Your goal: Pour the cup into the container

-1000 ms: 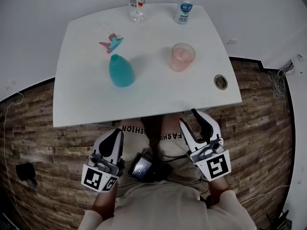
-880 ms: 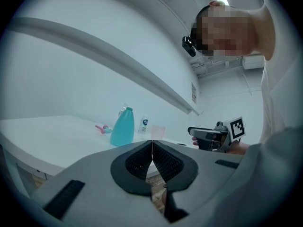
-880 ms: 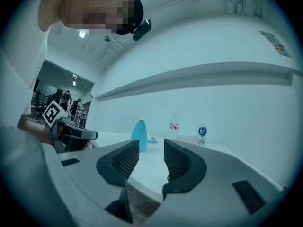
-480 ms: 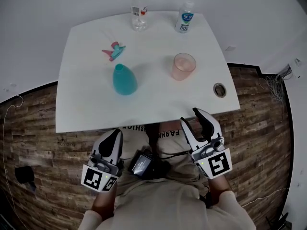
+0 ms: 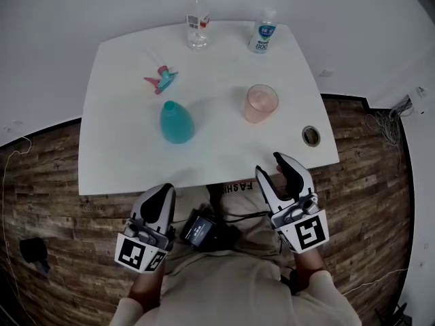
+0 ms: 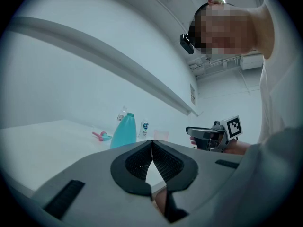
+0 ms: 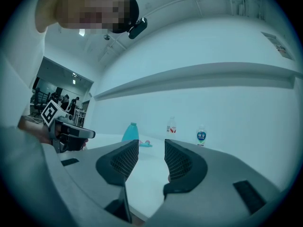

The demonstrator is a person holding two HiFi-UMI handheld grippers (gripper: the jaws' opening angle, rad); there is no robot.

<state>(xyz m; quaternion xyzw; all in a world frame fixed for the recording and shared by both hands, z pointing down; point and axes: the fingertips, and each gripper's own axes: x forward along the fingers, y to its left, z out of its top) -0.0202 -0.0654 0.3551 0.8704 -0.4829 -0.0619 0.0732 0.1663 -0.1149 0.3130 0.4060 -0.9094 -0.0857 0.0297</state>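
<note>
A translucent pink cup [image 5: 261,102] stands upright on the white table [image 5: 122,161], right of centre. A teal bottle [image 5: 177,122] without a cap stands to its left; it also shows as the teal bottle [image 6: 124,130] and teal bottle [image 7: 131,132] in the gripper views. My left gripper [image 5: 162,195] is shut and empty, just short of the table's near edge. My right gripper [image 5: 270,166] is open with nothing between its jaws, its tips at the near edge, well short of the cup. The left gripper view shows the cup [image 6: 161,135] far off.
A pink and teal spray head [image 5: 160,79] lies behind the teal bottle. Two clear water bottles [image 5: 197,20] [image 5: 264,31] stand at the far edge. A round cable hole [image 5: 311,136] sits near the table's right corner. A small dark device [image 5: 197,231] rests on the person's lap.
Both grippers have come nearer to the table's near edge. The right gripper's jaws stand a little wider apart. Nothing on the table has moved.
</note>
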